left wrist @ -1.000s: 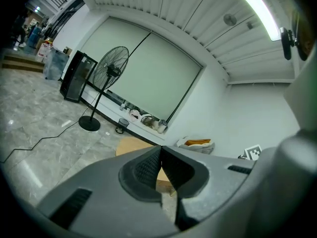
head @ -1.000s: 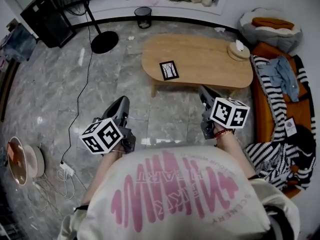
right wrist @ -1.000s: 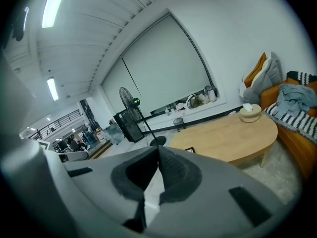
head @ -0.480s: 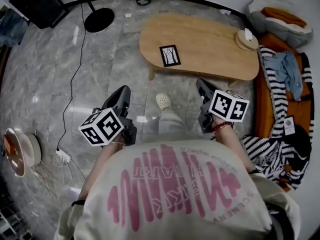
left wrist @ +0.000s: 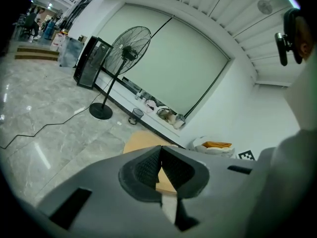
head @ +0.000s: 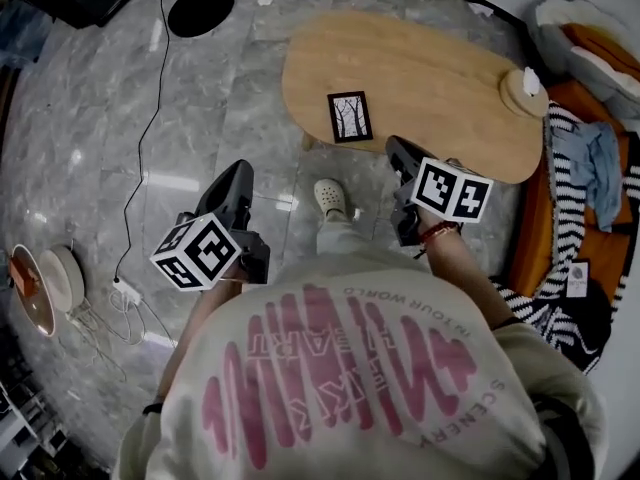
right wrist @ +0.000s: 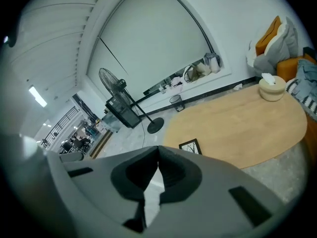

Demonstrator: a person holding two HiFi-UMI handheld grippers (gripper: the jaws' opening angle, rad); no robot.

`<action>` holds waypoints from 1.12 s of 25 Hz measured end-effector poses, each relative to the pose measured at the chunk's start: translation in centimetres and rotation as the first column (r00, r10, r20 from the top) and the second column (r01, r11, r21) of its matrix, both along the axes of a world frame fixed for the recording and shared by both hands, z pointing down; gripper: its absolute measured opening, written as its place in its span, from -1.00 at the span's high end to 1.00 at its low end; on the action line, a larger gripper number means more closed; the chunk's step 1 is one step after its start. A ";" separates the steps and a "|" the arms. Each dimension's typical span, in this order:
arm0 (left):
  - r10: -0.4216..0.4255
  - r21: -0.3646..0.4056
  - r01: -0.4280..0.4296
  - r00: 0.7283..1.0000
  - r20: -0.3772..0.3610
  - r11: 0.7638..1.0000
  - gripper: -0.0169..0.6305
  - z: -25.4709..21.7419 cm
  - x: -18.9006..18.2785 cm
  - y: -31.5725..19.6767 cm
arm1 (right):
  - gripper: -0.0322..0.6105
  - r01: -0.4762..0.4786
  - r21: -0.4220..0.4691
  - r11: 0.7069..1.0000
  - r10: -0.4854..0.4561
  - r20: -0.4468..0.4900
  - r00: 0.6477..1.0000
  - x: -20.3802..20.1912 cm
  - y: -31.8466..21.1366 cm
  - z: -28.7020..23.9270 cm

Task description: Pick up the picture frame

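Observation:
The picture frame (head: 350,116), black-edged with a tree drawing, lies flat near the front edge of the oval wooden table (head: 440,68). My right gripper (head: 393,148) is shut and empty, its tip just short of the table's front edge, a little right of the frame. In the right gripper view the frame (right wrist: 190,146) lies just beyond my right gripper (right wrist: 158,151). My left gripper (head: 238,173) hangs over the floor left of the table, shut with nothing in it. In the left gripper view, the table (left wrist: 138,142) lies past the tips of my left gripper (left wrist: 160,150).
A round tissue holder (head: 527,86) sits at the table's right end. An orange sofa with a striped blanket (head: 570,268) lies to the right. A fan base (head: 201,8) and its cable (head: 150,138) are on the left floor. The person's white shoe (head: 330,198) is between the grippers.
Both grippers have moved forward and down toward the table; the right one now reaches its front edge. The person has stepped closer, and a shoe has come into view.

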State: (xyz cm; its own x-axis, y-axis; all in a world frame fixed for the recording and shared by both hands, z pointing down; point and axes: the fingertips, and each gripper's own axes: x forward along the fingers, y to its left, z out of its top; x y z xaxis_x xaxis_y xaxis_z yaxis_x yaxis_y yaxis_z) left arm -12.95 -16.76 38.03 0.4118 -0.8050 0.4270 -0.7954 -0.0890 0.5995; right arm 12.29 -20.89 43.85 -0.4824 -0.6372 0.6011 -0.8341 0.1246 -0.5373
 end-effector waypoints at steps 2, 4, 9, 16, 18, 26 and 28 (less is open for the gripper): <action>-0.015 0.007 0.015 1.000 -0.011 1.000 0.94 0.6 0.4 -1.6 | 0.89 -0.004 -0.050 0.999 0.004 0.004 1.000 0.3 -1.8 2.6; -0.074 0.002 0.074 0.997 -0.035 0.997 0.94 1.1 0.2 -2.5 | 0.89 -0.014 -0.123 0.992 0.019 0.037 0.999 0.3 -2.5 5.5; -0.120 -0.063 0.118 0.993 -0.024 0.991 0.94 4.1 -0.3 -4.9 | 0.89 -0.102 -0.298 0.949 0.155 0.160 0.975 -0.3 -4.4 12.4; -0.098 -0.188 0.092 0.995 -0.026 0.978 0.94 8.6 -0.7 -5.1 | 0.89 -0.198 -0.491 0.848 0.361 0.264 0.894 -2.0 -5.3 19.7; -0.092 -0.207 0.087 0.996 -0.015 0.974 0.94 9.3 -0.4 -4.9 | 0.89 -0.205 -0.526 0.826 0.383 0.256 0.888 -2.3 -4.9 21.3; -0.025 -0.296 0.024 1.000 -0.002 0.955 0.94 11.6 0.1 -3.9 | 0.88 -0.232 -0.718 0.657 0.528 0.218 0.821 -3.6 -2.8 27.9; -0.011 -0.324 0.012 1.000 0.003 0.946 0.94 12.3 -0.1 -3.4 | 0.74 -0.237 -0.738 0.632 0.560 0.223 0.798 -3.7 -2.5 28.8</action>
